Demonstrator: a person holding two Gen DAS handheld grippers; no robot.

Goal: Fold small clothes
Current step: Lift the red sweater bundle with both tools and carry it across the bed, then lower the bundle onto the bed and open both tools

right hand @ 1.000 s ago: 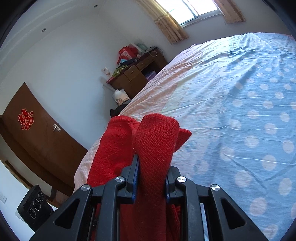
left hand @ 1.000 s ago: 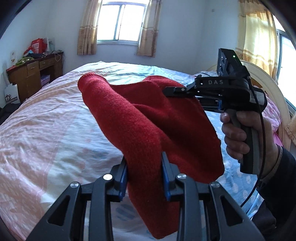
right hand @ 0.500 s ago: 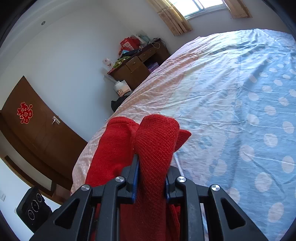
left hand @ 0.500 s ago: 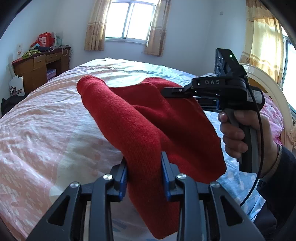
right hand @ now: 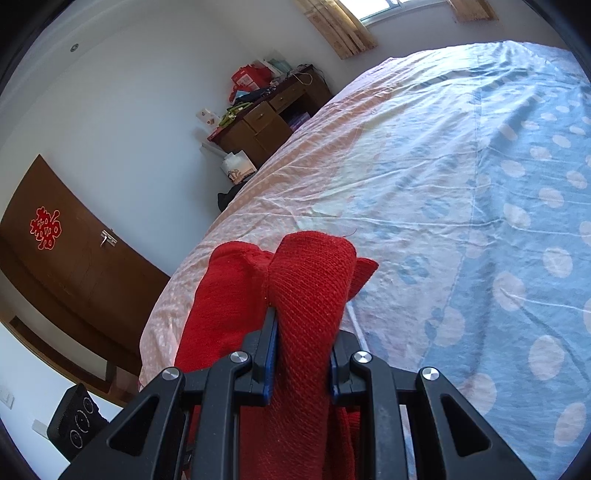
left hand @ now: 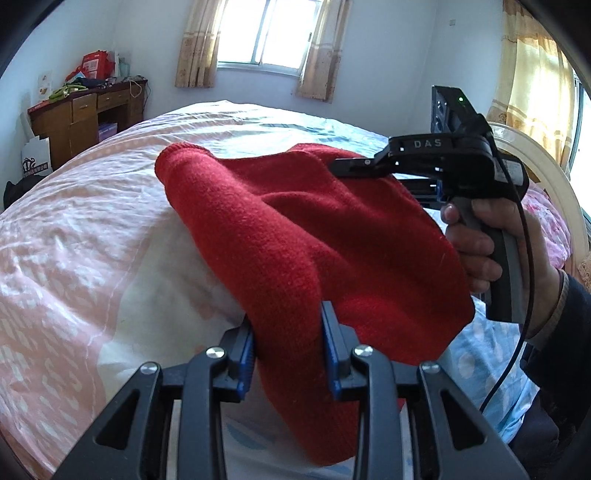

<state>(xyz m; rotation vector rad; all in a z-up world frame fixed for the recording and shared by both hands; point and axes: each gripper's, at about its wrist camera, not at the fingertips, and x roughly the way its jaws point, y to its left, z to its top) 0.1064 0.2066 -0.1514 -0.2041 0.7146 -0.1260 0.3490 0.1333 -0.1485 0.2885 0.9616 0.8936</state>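
**Red knit garment held aloft between both grippers, over the bed**

Left wrist view: the left gripper (left hand: 287,341) is clenched on a fold of the red knitted wool garment (left hand: 295,236); blue pads press the cloth from both sides. The garment rises forward from the jaws and stretches to the right, where the black right gripper (left hand: 354,170) meets its far upper edge. The fingertips there are partly hidden by cloth, so its grip is not readable from this view. A bare hand (left hand: 480,247) wraps that gripper's grey handle, with a black cable hanging below. A loose end of the garment droops beneath the left jaws. Under and beyond it lies the bed with a pink and blue dotted sheet (left hand: 74,236). Far ahead to the left stands a brown wooden desk (left hand: 85,118); straight ahead is a curtained window (left hand: 269,33).

Right wrist view: the right gripper (right hand: 301,354) is clamped on a thick bunched roll of the same garment (right hand: 310,280), which fills the gap between the pads and bulges forward. More red cloth hangs to the left of the jaws. The bed sheet (right hand: 480,184) spreads ahead and right. A brown door (right hand: 74,258) stands far left.
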